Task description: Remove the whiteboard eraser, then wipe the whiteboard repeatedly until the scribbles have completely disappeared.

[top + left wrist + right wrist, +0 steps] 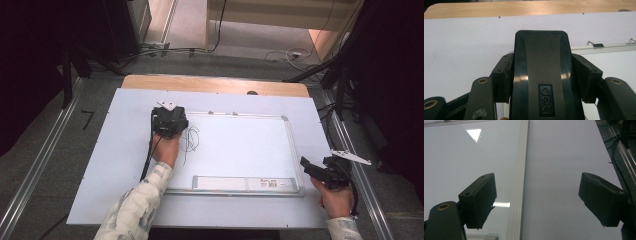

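High view: a whiteboard (245, 145) lies flat on a white sheet that covers most of the table (215, 84), whose bare wooden strip shows along the far edge. The left gripper (169, 120) sits over the whiteboard's far left corner, the person's left hand (166, 150) behind it. Black scribbled lines (191, 141) mark the board just beside that gripper, toward the middle. A long tray (245, 183) runs along the whiteboard's near edge.

Left gripper view: the two black jaws are clamped on the sides of a black eraser (541, 75), pads pressed against it, with the whiteboard's far frame behind.

Right gripper view: the right gripper (536, 202) has its jaws spread wide with nothing between them, straddling the whiteboard's right frame (519, 182) from above. In the high view it is held near the table's right edge, just off the whiteboard's near right corner.
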Demonstrator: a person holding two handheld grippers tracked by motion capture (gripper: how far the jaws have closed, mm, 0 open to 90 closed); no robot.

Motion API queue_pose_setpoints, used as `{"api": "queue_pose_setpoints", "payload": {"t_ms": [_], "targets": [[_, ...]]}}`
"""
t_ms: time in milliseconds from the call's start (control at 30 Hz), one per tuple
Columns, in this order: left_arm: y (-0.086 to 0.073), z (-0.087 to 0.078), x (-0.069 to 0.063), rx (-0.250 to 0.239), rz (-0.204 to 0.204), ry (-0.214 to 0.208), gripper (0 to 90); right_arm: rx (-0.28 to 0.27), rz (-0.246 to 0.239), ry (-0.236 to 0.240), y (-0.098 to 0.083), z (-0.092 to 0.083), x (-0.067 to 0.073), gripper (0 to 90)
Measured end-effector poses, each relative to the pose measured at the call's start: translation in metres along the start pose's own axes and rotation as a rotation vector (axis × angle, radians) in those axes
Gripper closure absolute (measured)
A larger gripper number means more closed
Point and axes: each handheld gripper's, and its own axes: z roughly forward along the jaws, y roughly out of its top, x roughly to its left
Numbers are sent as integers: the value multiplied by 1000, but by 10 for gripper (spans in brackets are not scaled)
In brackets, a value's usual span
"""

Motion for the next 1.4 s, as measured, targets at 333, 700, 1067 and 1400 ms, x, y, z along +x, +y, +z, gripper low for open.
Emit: {"api": "queue_pose_setpoints", "payload": {"t_ms": [333, 700, 1067, 1400], "targets": [[-7, -11, 5, -10, 3, -25, 410, 4, 1, -1, 0, 1, 1, 135], [-12, -22, 9, -9, 6, -42, 409, 5, -5, 4, 1, 1, 2, 135], [-15, -28, 9, -2, 15, -81, 410, 7, -6, 0, 0, 1, 3, 135], [-26, -34, -3, 17, 50, -138, 410, 8, -10, 0, 0, 1, 3, 135]]}}
